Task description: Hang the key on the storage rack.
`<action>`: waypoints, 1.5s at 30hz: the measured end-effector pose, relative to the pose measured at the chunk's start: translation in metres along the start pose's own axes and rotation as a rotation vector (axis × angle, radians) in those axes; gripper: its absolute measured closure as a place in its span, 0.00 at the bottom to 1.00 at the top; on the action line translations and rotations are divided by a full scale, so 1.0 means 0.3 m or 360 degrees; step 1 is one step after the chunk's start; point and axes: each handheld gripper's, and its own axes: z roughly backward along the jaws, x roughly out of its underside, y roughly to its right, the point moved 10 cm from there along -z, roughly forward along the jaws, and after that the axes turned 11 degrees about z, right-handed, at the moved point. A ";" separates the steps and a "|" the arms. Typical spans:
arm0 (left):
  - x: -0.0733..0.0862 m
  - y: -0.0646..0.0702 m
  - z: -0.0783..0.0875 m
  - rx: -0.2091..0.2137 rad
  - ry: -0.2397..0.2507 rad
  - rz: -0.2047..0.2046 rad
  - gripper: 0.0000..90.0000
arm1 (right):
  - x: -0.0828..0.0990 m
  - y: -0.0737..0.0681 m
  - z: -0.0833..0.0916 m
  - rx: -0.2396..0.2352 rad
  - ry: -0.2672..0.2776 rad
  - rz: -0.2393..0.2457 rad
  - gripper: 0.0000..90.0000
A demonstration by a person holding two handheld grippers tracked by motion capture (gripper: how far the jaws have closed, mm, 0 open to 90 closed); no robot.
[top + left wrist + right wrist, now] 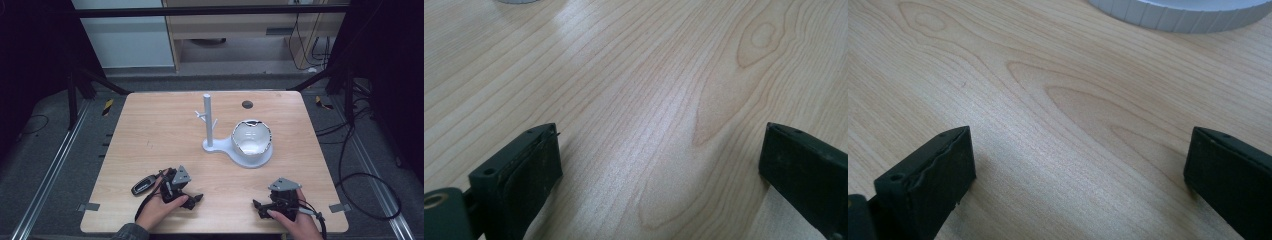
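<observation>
Down at the near edge of the worktop (pixel 150 135), both hands are parked low. The left gripper (pixel 192 200) sits under the person's left hand (pixel 159 210), jaws spread wide with bare wood grain between them, nothing held. Just beside it, toward the left edge, lies a small dark device (pixel 144 184), something like a key fob; too small to say more. Over on the other side, the right gripper (pixel 258 206) rests in the right hand (pixel 295 220), jaws likewise standing well apart over empty wood, and the right gripper view catches the ribbed rim of the white base (pixel 1178 15) just ahead.

Moving up the worktop: that base carries a white bowl (pixel 252 137), with a dark, uneven edge at its rim that could be a chip or trim, hard to tell. The bowl sits near the middle, a little right, well apart from both grippers. Beside it on the same base rises a white post with short pegs (pixel 207 120).

Risks from here, as I judge it: the bowl looks smooth and rounded, so a pinch on its rim could slip or tip it. A reach from the left could clip the post and drag the whole base along.
</observation>
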 end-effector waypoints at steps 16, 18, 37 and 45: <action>-0.001 0.006 0.039 0.0021 -0.0025 -0.0020 0.05 | 0.000 0.000 0.000 0.0000 0.0000 -0.0001 0.00; -0.014 -0.016 0.071 0.0007 0.0017 0.0016 0.05 | 0.000 0.000 0.000 0.0001 0.0000 -0.0001 0.00; 0.026 -0.233 0.230 -0.0279 -0.0004 0.0162 0.08 | 0.000 0.000 0.000 0.0001 -0.0001 -0.0002 0.00; 0.039 -0.244 0.224 -0.0286 -0.0193 0.0116 0.08 | 0.000 0.000 0.000 0.0001 -0.0001 -0.0002 0.00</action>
